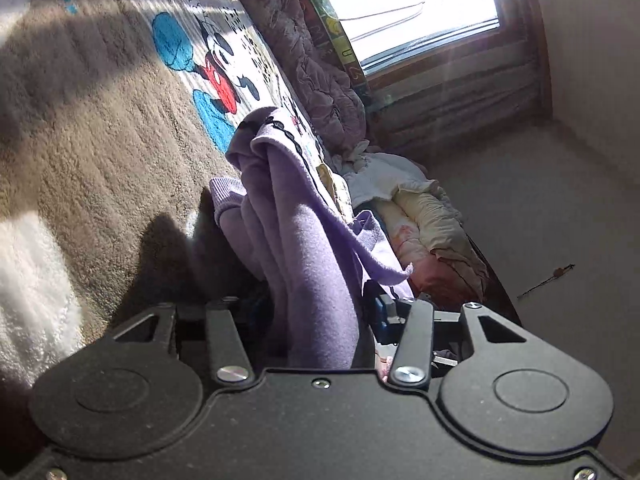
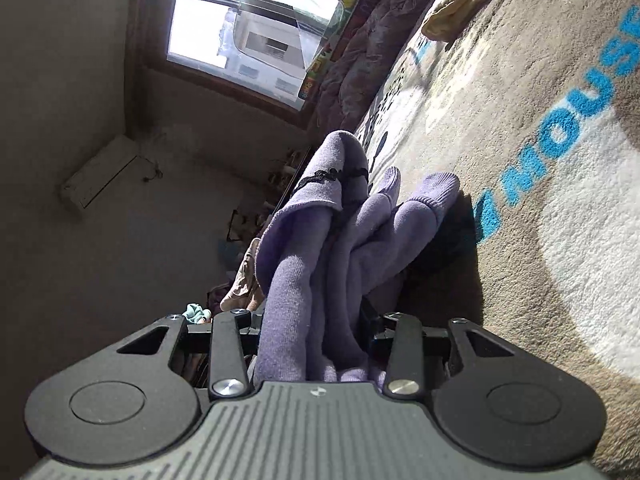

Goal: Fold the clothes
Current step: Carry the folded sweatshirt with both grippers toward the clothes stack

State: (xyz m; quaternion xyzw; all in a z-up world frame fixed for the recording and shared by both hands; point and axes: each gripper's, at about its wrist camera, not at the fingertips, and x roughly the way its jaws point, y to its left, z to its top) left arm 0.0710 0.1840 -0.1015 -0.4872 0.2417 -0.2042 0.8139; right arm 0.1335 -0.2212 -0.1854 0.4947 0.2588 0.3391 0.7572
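while both tongs are clamped on it, the purple sweater (image 1: pixel 296 236) hangs lifted off the bed, bunched into long vertical folds. the left gripper (image 1: pixel 316 320) has a thick roll of the knit running straight down between its fingers, and the right gripper (image 2: pixel 320 328) looks the same, pinched shut on a wad of the same fabric. my guess is each one holds a shoulder or a hem corner so the thing can be shaken out and laid flat, but honestly it's too crumpled to say which edge is which.

further out you can see a ribbed cuff (image 1: pixel 226 192) dangling on the left side and two cuffs or sleeve ends (image 2: pixel 434 196) drooping toward the bed on the right, plus some black trim (image 2: pixel 328 176) near the top fold. under it all is the fuzzy cartoon mouse blanket (image 1: pixel 100 128), which seems like the surface it'll get folded on.

the fingertips themselves are buried in the cloth, so the exact grip spot is hidden. past the bed edge there's a pile of other laundry (image 1: pixel 420 208), a rumpled mauve quilt (image 1: pixel 312 60) and a blown-out window (image 1: pixel 416 4), all hard to make out in the glare.
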